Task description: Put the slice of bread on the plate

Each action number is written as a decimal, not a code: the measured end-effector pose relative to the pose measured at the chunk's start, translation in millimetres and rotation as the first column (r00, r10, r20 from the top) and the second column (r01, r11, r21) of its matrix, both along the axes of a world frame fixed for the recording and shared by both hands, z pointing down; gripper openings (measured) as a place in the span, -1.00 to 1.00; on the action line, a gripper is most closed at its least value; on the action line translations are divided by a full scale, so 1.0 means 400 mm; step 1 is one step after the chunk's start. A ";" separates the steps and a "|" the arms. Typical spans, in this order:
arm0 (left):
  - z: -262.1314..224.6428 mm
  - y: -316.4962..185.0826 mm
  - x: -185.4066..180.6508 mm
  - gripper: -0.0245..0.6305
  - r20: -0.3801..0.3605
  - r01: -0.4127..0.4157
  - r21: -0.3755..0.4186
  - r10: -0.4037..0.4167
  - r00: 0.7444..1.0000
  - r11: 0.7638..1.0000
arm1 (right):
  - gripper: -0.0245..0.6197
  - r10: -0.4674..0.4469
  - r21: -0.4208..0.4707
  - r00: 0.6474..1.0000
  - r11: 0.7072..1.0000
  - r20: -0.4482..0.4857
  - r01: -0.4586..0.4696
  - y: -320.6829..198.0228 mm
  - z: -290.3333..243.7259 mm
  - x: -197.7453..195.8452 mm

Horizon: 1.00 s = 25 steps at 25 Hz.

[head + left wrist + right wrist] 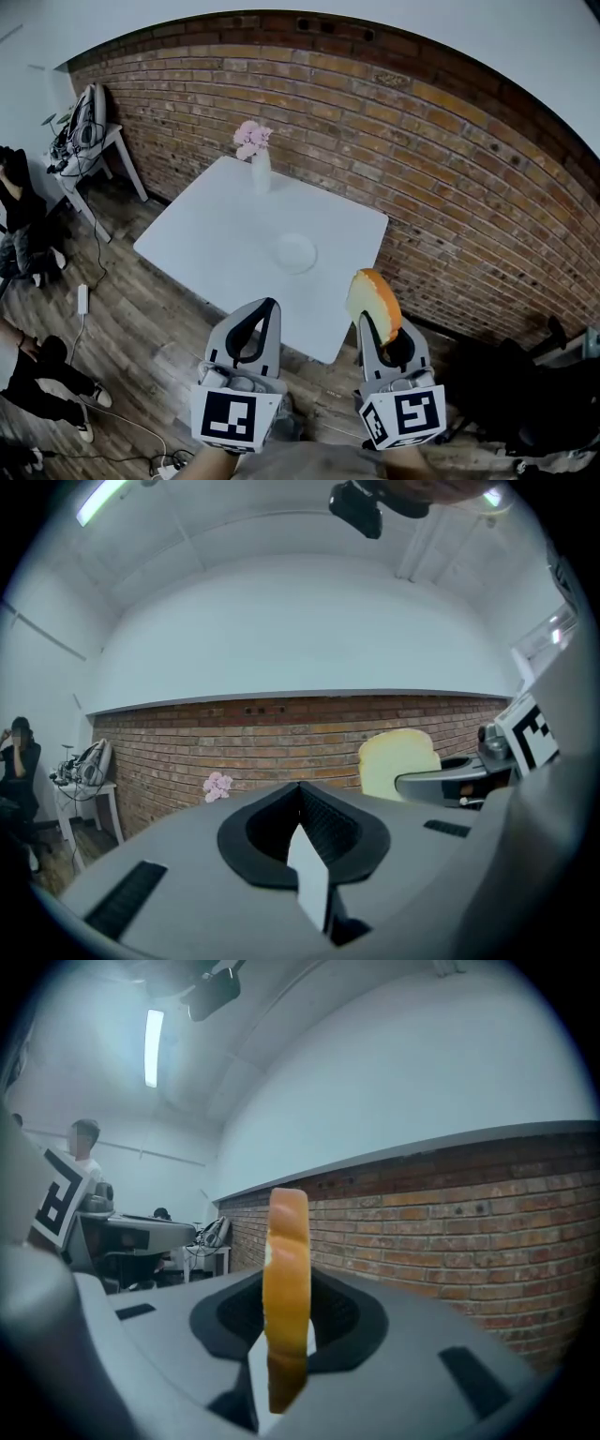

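A white round plate (pixel 295 253) lies on the white square table (pixel 216 234), well ahead of both grippers. My right gripper (pixel 382 330) is shut on a slice of bread (pixel 373 302), which stands upright on edge, its orange crust toward the camera in the right gripper view (pixel 286 1279). The slice hangs over the wooden floor just short of the table's near corner. My left gripper (pixel 268 306) is beside it, level, its black pads meeting at the tips with nothing between them (pixel 300 789). The left gripper view also shows the pale bread (pixel 398 759) held at its right.
A white vase of pink flowers (pixel 259 164) stands at the table's far side before a brick wall (pixel 422 159). A small side table with gear (pixel 89 131) and seated people are at the left. Cables lie on the floor; dark bags (pixel 525 389) sit at the right.
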<state>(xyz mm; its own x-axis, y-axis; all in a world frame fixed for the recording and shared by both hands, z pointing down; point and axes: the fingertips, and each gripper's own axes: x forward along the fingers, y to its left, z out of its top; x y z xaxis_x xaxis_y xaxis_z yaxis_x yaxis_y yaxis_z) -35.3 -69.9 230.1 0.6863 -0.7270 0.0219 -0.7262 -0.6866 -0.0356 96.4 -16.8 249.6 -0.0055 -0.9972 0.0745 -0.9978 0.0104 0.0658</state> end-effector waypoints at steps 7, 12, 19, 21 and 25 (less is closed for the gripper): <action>0.032 -0.150 0.017 -0.89 -0.002 -0.024 -0.044 0.024 1.000 0.999 | -0.63 0.021 -0.032 1.000 0.999 -0.003 -0.021 -0.143 0.021 0.018; 0.060 -0.205 0.026 -0.89 0.009 -0.027 -0.059 0.028 1.000 0.998 | -0.63 0.017 -0.055 1.000 0.998 -0.009 -0.017 -0.197 0.043 0.028; 0.118 -0.258 0.036 -0.89 0.029 -0.033 -0.073 0.035 0.999 0.997 | -0.63 -0.019 -0.085 1.000 0.996 -0.007 0.019 -0.260 0.115 0.042; 0.122 -0.284 0.047 -0.89 0.032 -0.028 -0.068 0.030 0.999 0.997 | -0.63 -0.048 -0.092 0.999 0.995 -0.007 0.047 -0.292 0.128 0.049; 0.140 -0.325 0.064 -0.89 0.040 -0.009 -0.070 0.012 0.999 0.998 | -0.63 -0.118 -0.109 0.993 0.987 -0.005 0.117 -0.356 0.165 0.053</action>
<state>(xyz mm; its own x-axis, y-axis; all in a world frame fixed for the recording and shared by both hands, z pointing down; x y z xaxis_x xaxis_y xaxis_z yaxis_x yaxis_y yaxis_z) -9.9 -200.0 286.2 0.6912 -0.7157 0.0999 -0.7181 -0.6958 -0.0165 117.6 -159.0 315.4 -0.1203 -0.9758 0.1825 -0.9885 0.1348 0.0690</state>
